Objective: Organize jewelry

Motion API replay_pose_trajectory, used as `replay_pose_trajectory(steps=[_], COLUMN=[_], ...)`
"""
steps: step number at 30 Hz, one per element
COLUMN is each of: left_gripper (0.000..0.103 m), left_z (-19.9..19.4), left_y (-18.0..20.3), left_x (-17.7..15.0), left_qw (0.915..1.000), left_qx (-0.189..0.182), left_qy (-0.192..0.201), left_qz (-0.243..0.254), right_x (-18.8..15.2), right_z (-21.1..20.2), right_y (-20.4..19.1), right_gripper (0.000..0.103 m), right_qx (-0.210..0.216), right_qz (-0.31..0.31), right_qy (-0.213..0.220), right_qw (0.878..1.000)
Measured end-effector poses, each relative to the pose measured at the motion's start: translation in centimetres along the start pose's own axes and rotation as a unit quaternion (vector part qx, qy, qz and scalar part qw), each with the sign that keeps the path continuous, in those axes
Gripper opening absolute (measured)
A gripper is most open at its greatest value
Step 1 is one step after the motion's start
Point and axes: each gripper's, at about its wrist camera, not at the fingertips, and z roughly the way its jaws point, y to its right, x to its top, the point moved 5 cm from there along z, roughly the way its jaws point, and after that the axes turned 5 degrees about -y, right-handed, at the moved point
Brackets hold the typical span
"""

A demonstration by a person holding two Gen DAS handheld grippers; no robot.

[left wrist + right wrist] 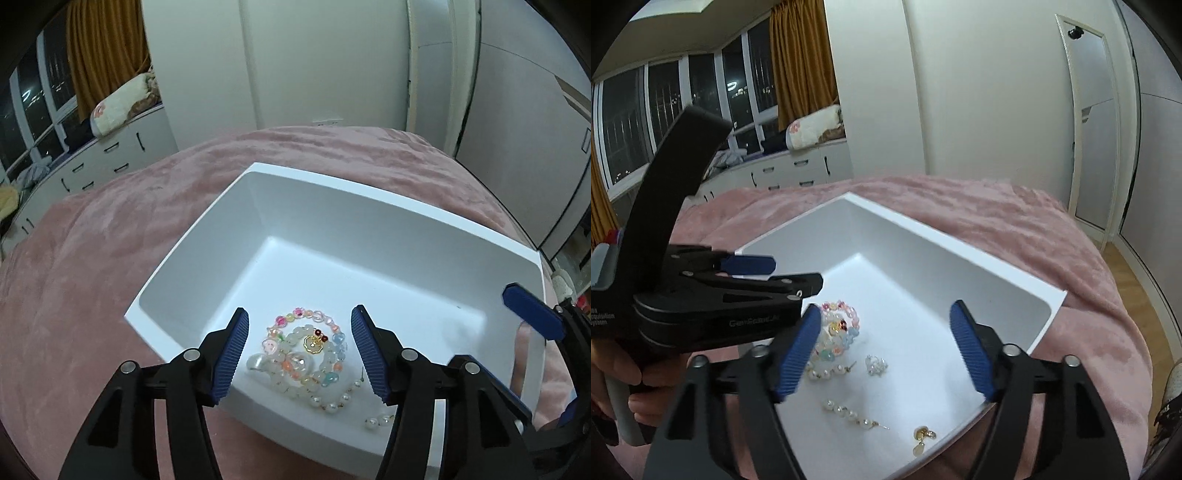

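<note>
Left wrist view: we saw the left gripper [299, 350] with its jaws apart and empty, poised over the near corner of the white tray [388, 195] on the pink bed cover [92, 251].
Jewelry there: a coloured bead bracelet [334, 341], pale bead bracelet [286, 354] and gold charm [313, 342] lay heaped together on the tray floor.
Right wrist view: the right gripper [886, 350] also had its jaws apart, holding nothing, above the same tray.
Loose pieces: a pearl strand [849, 415], a clear ring [876, 364] and a gold earring [923, 437] lay apart from the heap.
Handling: we judged everything light, slippery and easily tangled; we would pinch a bracelet across its beads, and the earring by its body.
</note>
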Motion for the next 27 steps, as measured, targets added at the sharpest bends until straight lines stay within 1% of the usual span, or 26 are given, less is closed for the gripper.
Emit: replay_pose_trajectory(steps=[1, 2, 4, 7, 9, 11, 12, 13, 14, 15, 17, 19, 20, 22, 24, 26, 27], left_gripper=[0.064, 0.071, 0.078, 0.081, 0.083, 0.087, 0.088, 0.092, 0.093, 0.093, 0.093, 0.093, 0.093, 0.093, 0.093, 0.093, 0.093], left_z=[-0.2, -0.6, -1.3, -2.4, -3.4, -4.4, -5.1, -5.6, -6.1, -6.7, -7.6, -8.8, -9.3, -10.4, -11.6, -12.8, -13.7], left_y=[-0.2, -0.5, -0.9, -1.3, -1.6, -1.9, -2.0, -2.2, -2.3, -2.5, -2.7, -3.0, -3.2, -3.3, -3.3, -3.0, -2.6], left_x=[-0.1, -0.2, -0.5, -1.2, -1.8, -2.3, -2.6, -2.9, -3.2, -3.6, -4.3, -5.4, -5.8, -6.5, -7.3, -8.0, -8.4], left_qw=[1.0000, 0.9999, 0.9999, 0.9998, 0.9997, 0.9995, 0.9993, 0.9990, 0.9988, 0.9984, 0.9979, 0.9971, 0.9971, 0.9969, 0.9966, 0.9965, 0.9967], left_qx=[-0.003, -0.002, 0.001, 0.001, 0.001, -0.001, -0.002, -0.001, 0.003, 0.008, 0.005, 0.003, 0.009, 0.005, 0.005, 0.001, 0.000], left_qy=[0.000, 0.002, 0.010, 0.013, 0.019, 0.024, 0.029, 0.033, 0.037, 0.039, 0.037, 0.037, 0.032, 0.031, 0.032, 0.032, 0.035], left_qz=[-0.005, -0.010, -0.014, -0.015, -0.016, -0.021, -0.025, -0.029, -0.033, -0.040, -0.053, -0.067, -0.069, -0.073, -0.076, -0.077, -0.073], right_x=[0.1, 0.1, 0.2, 0.1, -0.3, -0.6, -0.8, -0.7, -0.7, -0.6, -0.4, -0.3, -0.2, -0.3, -0.4, -0.2, 0.0], right_z=[-0.3, -0.6, -1.2, -1.7, -2.0, -2.2, -2.4, -2.5, -2.8, -3.0, -3.7, -4.2, -4.5, -5.3, -6.4, -7.8, -8.9], right_y=[0.3, 0.4, 0.8, 1.3, 1.4, 1.5, 1.7, 1.9, 2.1, 2.5, 3.2, 3.6, 3.7, 3.9, 4.0, 3.6, 3.1], right_gripper=[0.091, 0.099, 0.098, 0.098, 0.098, 0.098, 0.098, 0.098, 0.098, 0.098, 0.098, 0.098, 0.098, 0.098, 0.098, 0.098, 0.098], right_qx=[-0.010, -0.015, -0.019, -0.029, -0.035, -0.040, -0.042, -0.041, -0.039, -0.031, -0.019, -0.020, -0.022, -0.025, -0.018, -0.012, -0.013], right_qz=[0.004, 0.006, 0.012, 0.018, 0.019, 0.019, 0.024, 0.032, 0.045, 0.066, 0.102, 0.116, 0.119, 0.125, 0.137, 0.132, 0.118], right_qy=[0.007, 0.012, 0.021, 0.018, 0.010, 0.001, -0.006, -0.010, -0.015, -0.020, -0.031, -0.045, -0.055, -0.081, -0.105, -0.109, -0.108], right_qw=[1.000, 1.000, 1.000, 0.999, 0.999, 0.999, 0.999, 0.999, 0.998, 0.997, 0.994, 0.992, 0.991, 0.989, 0.985, 0.985, 0.987])
